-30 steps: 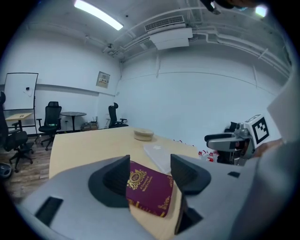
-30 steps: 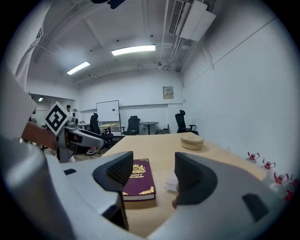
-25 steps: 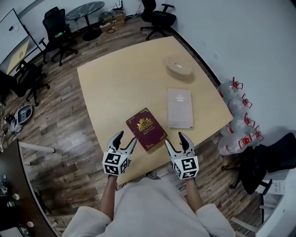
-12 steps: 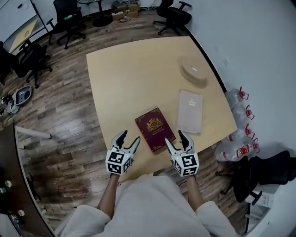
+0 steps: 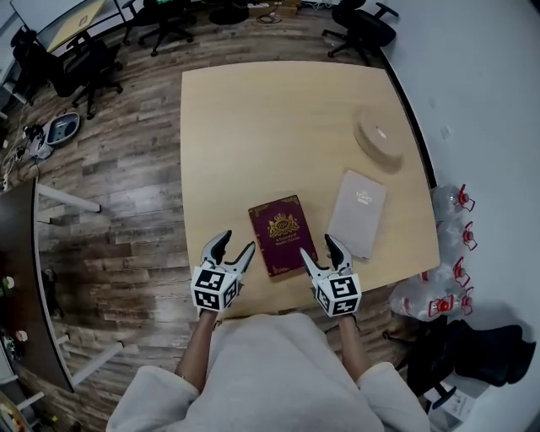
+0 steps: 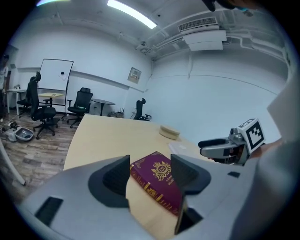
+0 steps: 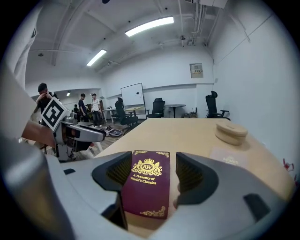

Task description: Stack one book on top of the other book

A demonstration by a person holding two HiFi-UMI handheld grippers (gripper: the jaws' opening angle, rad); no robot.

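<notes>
a pale wooden square worktop (image 5: pixel 253 110) stands on a dark wood-plank floor (image 5: pixel 126 194) beside a plain white wall (image 5: pixel 489 110). black wheeled office chairs (image 5: pixel 363 25) sit beyond it. long fluorescent ceiling strips (image 7: pixel 149 26) glow, and a white whiteboard (image 6: pixel 55 77) stands far off.

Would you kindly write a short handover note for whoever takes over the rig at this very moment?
Left gripper: open, gripping nothing, at the near edge of the table, just left of the maroon book.
Right gripper: open, its jaws have just been opening, gripping nothing; it is by the maroon book's near right corner.
Things: the maroon book lies flat; the grey book lies flat to its right, apart from it.
Done: nothing stacked yet.
Left: grip one book and set it on the other.
</notes>
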